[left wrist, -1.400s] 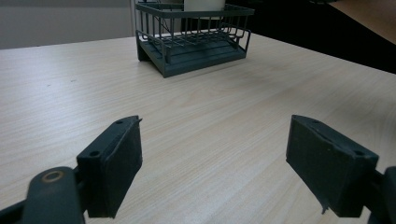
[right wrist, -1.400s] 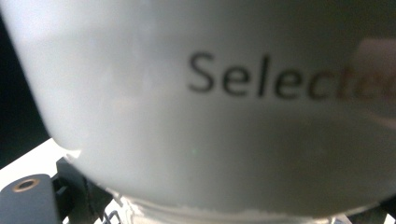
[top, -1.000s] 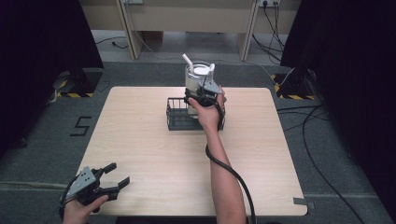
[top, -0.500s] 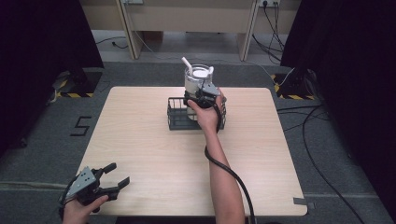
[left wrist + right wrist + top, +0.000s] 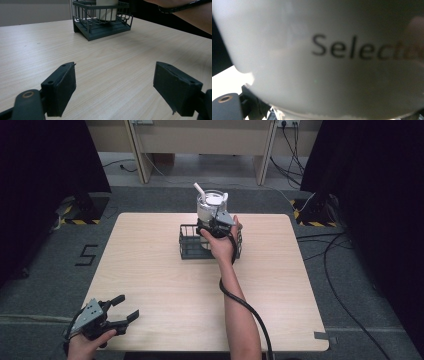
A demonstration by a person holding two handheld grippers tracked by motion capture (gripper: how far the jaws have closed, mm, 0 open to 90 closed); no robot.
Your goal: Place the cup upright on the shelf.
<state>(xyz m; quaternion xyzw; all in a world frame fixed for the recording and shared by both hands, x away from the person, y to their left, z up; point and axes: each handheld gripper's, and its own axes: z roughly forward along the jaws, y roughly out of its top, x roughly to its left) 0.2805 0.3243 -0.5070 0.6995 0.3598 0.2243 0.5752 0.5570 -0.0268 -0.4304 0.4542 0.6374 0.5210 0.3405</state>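
Nothing much has shifted since the earlier frames. At the near left edge, the left gripper [image 5: 120,312] rests with jaws spread, holding nothing. Mid-table, the right gripper [image 5: 214,222] is at the white container [image 5: 210,206] above the wire basket [image 5: 192,245]; its grip cannot be told. Likely step: seating the container; next, a straight lowering.
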